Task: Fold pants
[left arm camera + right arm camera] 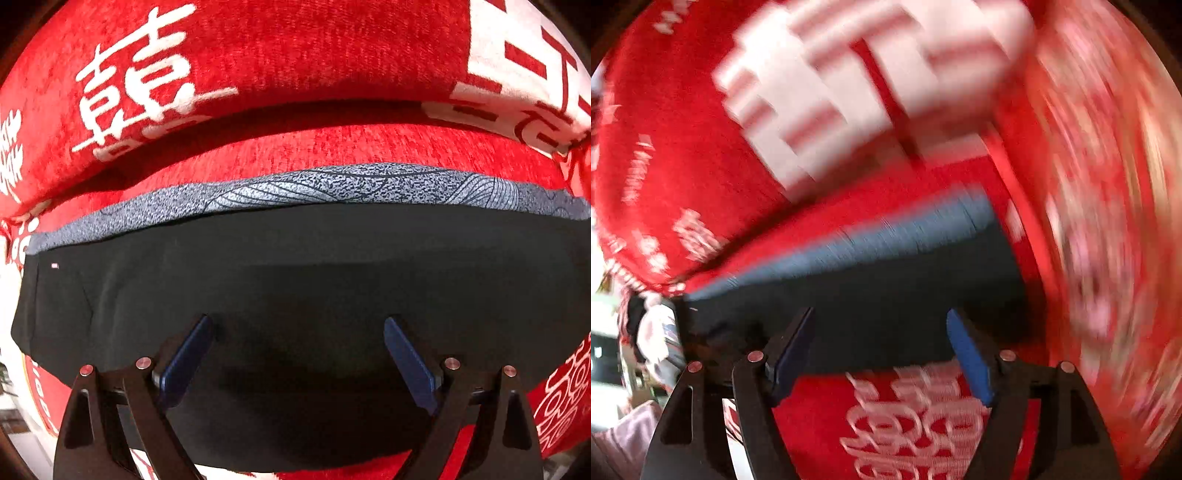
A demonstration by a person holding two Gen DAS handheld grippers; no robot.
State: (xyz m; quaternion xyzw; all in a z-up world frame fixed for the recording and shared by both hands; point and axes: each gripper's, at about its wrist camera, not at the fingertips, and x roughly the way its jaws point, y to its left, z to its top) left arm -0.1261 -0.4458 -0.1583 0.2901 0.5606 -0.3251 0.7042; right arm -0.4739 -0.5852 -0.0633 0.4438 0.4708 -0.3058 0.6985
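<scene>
Both wrists close above pants (295,280) — forward-facing

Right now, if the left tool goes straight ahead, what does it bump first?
Probably the black pants: the left tool is open and the dark cloth fills the view right between and beyond its fingers. The grey patterned band lies farther on. Depth is hard to judge.

One pair of black pants (295,288), one red blanket (314,48), two grippers, four blue-padded fingers (184,362).

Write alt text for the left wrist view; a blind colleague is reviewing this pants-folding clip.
Black fabric pants lie flat on a red plush cover with white Chinese characters, a grey patterned waistband strip along their far edge. The open left gripper hovers above the cloth, its blue-padded fingers spread wide and holding nothing.
</scene>
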